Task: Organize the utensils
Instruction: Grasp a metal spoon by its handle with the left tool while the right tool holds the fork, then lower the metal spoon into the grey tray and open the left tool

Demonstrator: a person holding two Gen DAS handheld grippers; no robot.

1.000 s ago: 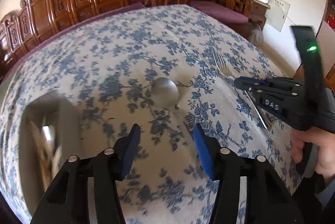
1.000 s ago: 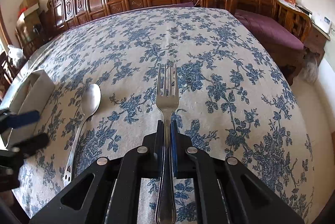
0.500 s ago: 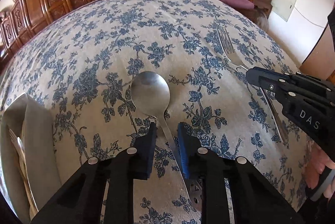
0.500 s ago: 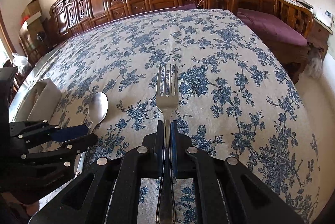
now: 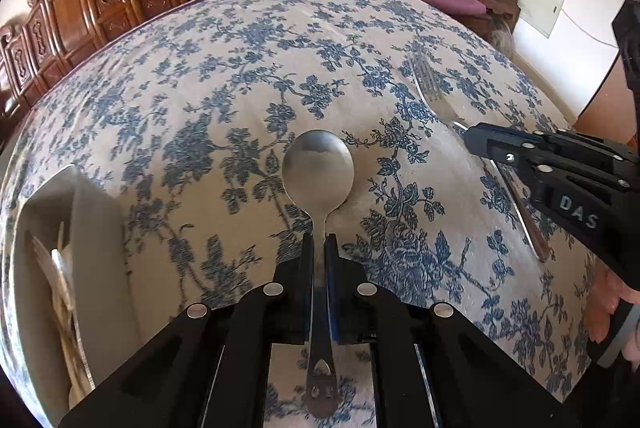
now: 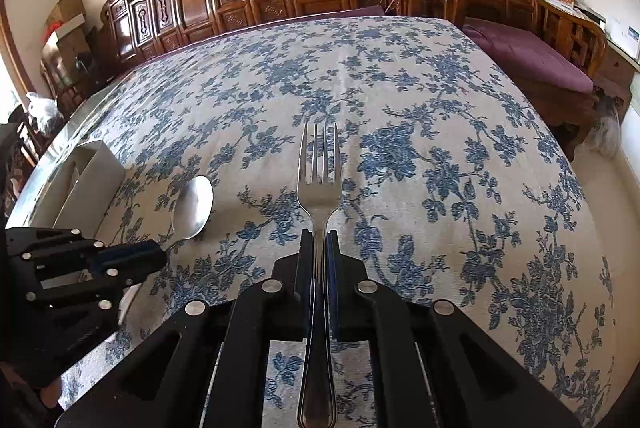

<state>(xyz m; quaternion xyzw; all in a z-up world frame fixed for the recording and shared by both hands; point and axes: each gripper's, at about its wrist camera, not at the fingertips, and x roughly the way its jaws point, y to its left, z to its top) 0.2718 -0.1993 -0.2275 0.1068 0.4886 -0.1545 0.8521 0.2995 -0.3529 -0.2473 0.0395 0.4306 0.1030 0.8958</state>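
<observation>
Starting at the far left, a pale utensil holder (image 5: 92, 228) stands near the table's (image 5: 248, 67) edge with a few pieces already upright in it, though what they are is too blurred to tell. Just right of it, the left tongs (image 5: 319, 248) are pressed onto the neck of the spoon (image 5: 318, 167), pinching it a little behind the bowl, which lies on the blue-flowered cloth with the pierced handle end trailing back between the fingers. Further right, the right tongs (image 6: 320, 248) pinch the fork (image 6: 319, 179) on its neck, just behind the tines, which point away over the cloth. A person's hand (image 5: 624, 308) shows at the right edge, gripping that tool. Both pieces look like polished steel: stiff, light, not fragile, but slick, so a narrow shaft could pivot or slide between flat pads when tipped upright. Holding near the neck, close to the heavier head, probably keeps each from swinging; a grip further back would give more reach into the holder but more wobble.
</observation>
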